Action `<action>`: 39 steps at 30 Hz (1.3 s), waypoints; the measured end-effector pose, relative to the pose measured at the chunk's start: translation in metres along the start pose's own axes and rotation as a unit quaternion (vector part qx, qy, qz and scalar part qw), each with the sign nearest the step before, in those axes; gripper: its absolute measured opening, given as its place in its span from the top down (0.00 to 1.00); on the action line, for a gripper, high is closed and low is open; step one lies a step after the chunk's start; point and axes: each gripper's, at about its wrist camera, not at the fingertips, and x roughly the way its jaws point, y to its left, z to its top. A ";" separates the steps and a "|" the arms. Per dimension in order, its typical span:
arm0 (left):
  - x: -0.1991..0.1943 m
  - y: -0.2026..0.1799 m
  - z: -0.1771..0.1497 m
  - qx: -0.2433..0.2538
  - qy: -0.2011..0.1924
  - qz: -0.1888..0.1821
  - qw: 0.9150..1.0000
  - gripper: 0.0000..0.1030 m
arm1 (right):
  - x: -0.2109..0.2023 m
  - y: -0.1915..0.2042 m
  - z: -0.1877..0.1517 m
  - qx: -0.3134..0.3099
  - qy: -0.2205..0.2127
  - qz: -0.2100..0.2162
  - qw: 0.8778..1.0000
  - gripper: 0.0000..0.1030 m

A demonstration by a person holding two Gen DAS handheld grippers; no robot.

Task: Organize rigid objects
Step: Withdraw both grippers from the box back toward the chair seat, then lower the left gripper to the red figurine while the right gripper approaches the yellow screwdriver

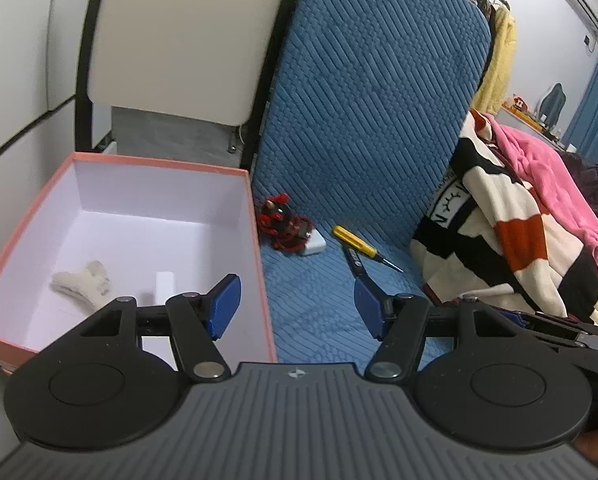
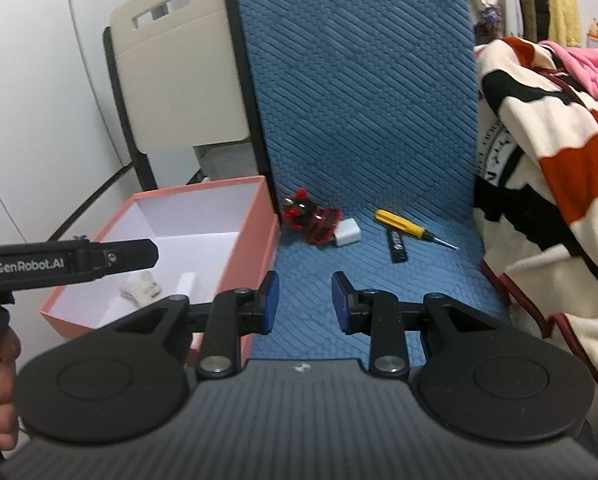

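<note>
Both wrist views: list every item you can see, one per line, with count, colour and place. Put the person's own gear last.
box: one, pink outside, white inside, open, left on the blue mat
beige object: one, inside the box
white block: one, inside the box
toy: one, red and black, on the mat beside the box
white cube: one, touching the toy
screwdriver: one, yellow handle, on the mat
black stick: one, beside the screwdriver
blue mat: one, quilted
blanket: one, cream, black, orange, at right
left gripper: black, blue pads, open, empty
right gripper: black, blue pads, narrower gap, empty
</note>
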 end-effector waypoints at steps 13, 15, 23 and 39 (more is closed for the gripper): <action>0.030 -0.034 -0.032 -0.007 0.009 -0.015 1.000 0.34 | -0.001 -0.041 -0.028 0.000 0.009 -0.021 1.000 0.68; 0.035 -0.039 -0.038 -0.006 0.014 -0.014 1.000 0.34 | -0.001 -0.048 -0.033 0.000 0.011 -0.026 1.000 0.68; 0.055 -0.054 -0.066 0.010 0.033 -0.012 0.999 0.34 | 0.000 -0.073 -0.056 0.000 0.019 -0.046 0.999 0.68; 0.143 -0.064 -0.048 0.042 0.040 0.001 0.998 0.34 | 0.034 -0.089 -0.050 -0.003 0.007 -0.060 0.998 0.68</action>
